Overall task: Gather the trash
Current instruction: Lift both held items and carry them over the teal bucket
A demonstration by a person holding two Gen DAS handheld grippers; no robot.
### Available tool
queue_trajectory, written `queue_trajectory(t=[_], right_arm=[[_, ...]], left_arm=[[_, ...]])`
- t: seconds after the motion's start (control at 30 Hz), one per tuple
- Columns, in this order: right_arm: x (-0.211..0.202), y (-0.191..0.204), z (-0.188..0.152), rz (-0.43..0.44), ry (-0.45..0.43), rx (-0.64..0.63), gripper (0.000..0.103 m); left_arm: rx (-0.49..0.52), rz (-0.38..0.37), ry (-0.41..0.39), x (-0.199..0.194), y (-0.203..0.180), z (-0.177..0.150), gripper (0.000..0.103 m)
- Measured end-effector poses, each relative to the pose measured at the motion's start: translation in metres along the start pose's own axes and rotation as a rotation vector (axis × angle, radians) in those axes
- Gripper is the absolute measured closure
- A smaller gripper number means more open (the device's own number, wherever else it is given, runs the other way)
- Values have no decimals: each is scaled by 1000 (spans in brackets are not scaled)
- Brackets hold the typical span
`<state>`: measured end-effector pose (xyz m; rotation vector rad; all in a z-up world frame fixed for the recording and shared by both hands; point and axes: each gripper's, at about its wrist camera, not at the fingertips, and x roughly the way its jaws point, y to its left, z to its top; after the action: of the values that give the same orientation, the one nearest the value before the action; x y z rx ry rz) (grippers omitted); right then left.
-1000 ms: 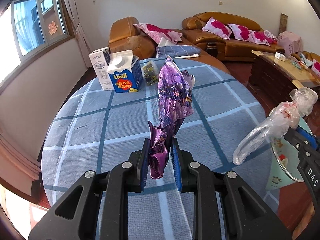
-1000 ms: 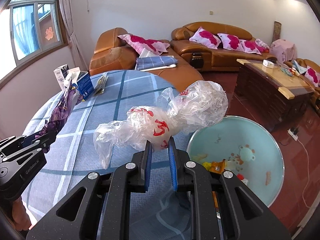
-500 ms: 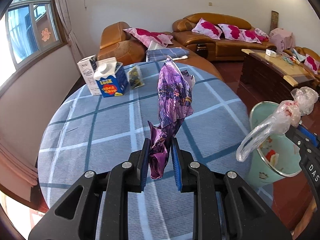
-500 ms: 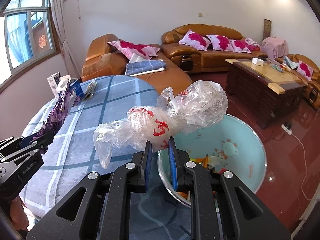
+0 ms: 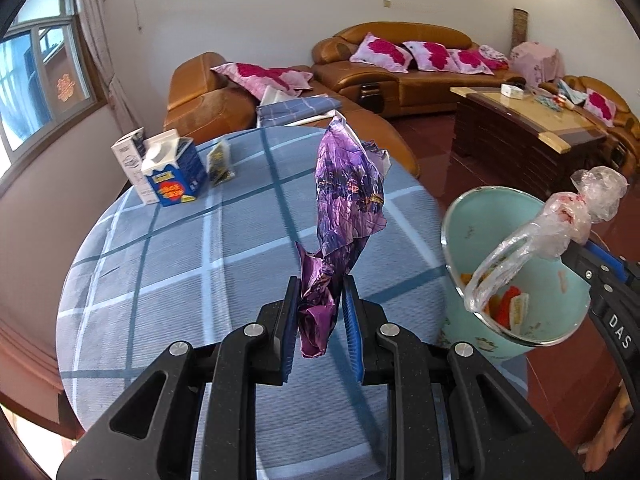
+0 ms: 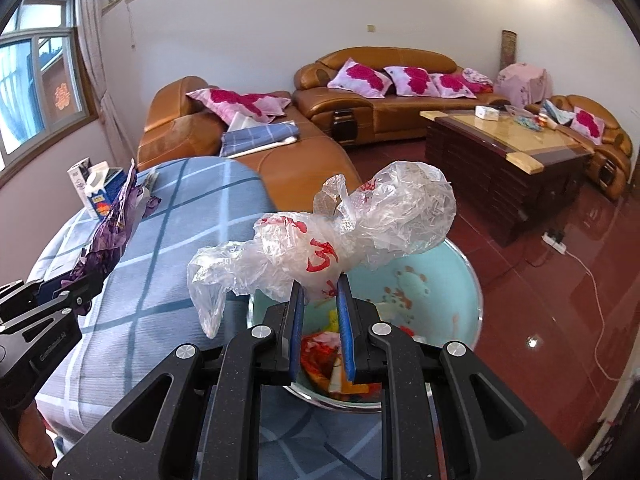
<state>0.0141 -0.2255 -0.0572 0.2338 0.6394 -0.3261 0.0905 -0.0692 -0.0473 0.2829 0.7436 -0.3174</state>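
Already both grippers carry trash: the left gripper (image 5: 320,312) is clenched on a purple wrapper (image 5: 346,216) above the round table (image 5: 168,280), and the right gripper (image 6: 320,308) grasps a crumpled clear plastic bag (image 6: 340,248) over the light-blue trash bin (image 6: 460,280). Colourful scraps lie inside the bin. Nothing is dropped yet, I judge; two cartons (image 5: 168,172) and a small packet (image 5: 219,162) remain at the far left of the table.

White walls; leather sofas (image 6: 376,92); red floor (image 6: 540,280)

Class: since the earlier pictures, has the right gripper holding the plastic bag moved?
Yes. The right gripper has carried the plastic bag off the table, over the bin.
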Motion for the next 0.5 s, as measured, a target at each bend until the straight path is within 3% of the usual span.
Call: queue_trajectory(t=[0.5], right_arm=[[7, -53, -1, -90, 9, 61, 86]], left_arm=[[97, -59, -12, 9, -57, 12, 82]])
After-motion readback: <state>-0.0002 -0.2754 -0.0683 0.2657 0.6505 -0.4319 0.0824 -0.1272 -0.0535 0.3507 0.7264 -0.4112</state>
